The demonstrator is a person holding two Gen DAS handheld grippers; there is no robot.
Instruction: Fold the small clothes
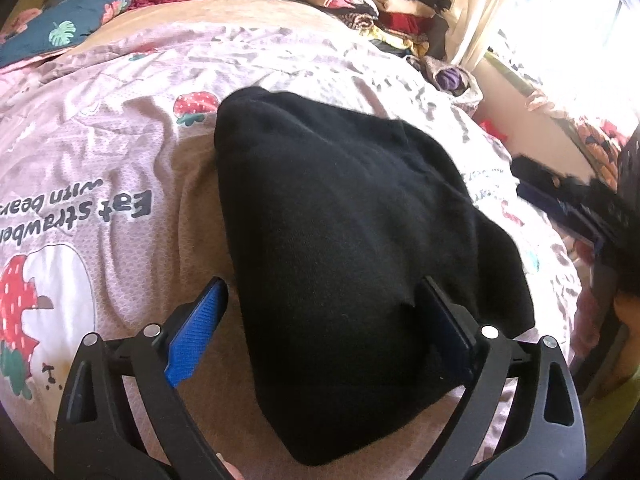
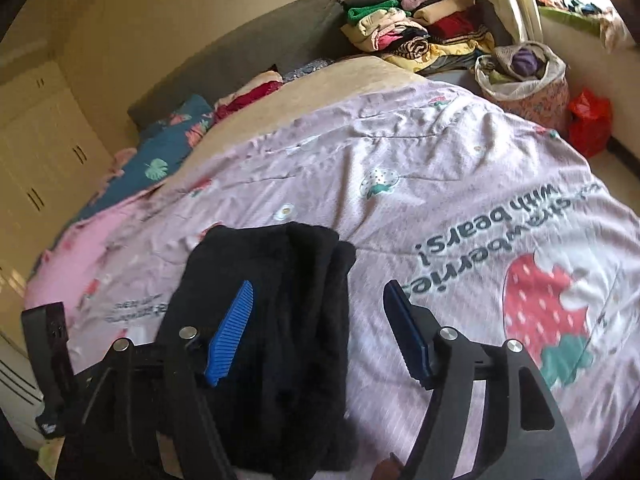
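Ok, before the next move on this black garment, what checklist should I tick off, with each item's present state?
1. Black garment lies folded on the pink strawberry quilt: ok.
2. Left claw open, nothing pinched between its pads: ok.
3. Right claw open, released from the garment: ok.
4. Fold edges aligned: not ok, layers look stepped in the right wrist view.
5. Near hem of the garment flat: cannot tell, it is hidden behind the claws.
6. Stack of folded clothes in view at the far end of the bed: ok.
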